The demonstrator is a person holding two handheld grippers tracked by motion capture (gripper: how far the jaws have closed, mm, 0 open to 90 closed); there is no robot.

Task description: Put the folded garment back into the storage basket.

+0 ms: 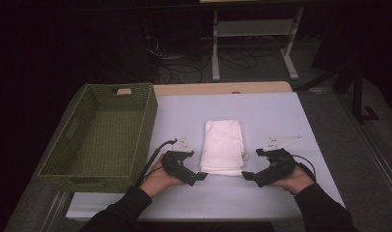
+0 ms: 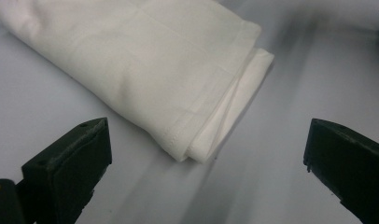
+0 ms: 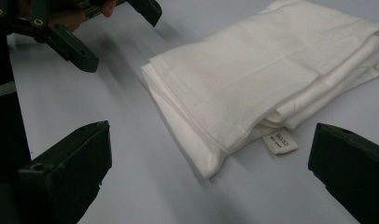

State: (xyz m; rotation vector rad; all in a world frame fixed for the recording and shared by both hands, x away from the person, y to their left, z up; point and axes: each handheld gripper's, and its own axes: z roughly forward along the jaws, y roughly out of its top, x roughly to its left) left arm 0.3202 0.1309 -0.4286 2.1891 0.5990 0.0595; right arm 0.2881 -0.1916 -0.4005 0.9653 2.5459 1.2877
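A folded white towel (image 1: 223, 146) lies in the middle of the pale table (image 1: 261, 111), its near end toward me. My left gripper (image 1: 202, 176) sits at the towel's near left corner and my right gripper (image 1: 245, 175) at its near right corner, both low over the table. In the left gripper view the towel's folded corner (image 2: 197, 149) lies between the wide-apart jaws, untouched. From the right gripper view, the towel (image 3: 253, 84) and its small label (image 3: 280, 141) lie ahead of the spread jaws, and the left gripper (image 3: 117, 35) shows at the top left. Both grippers are open and hold nothing.
A green woven basket (image 1: 105, 137) with nothing in it stands along the table's left side. Beyond the table's far edge the dark floor carries cables (image 1: 184, 67) and a white shelf frame (image 1: 254, 36). Bare table surface lies right of the towel.
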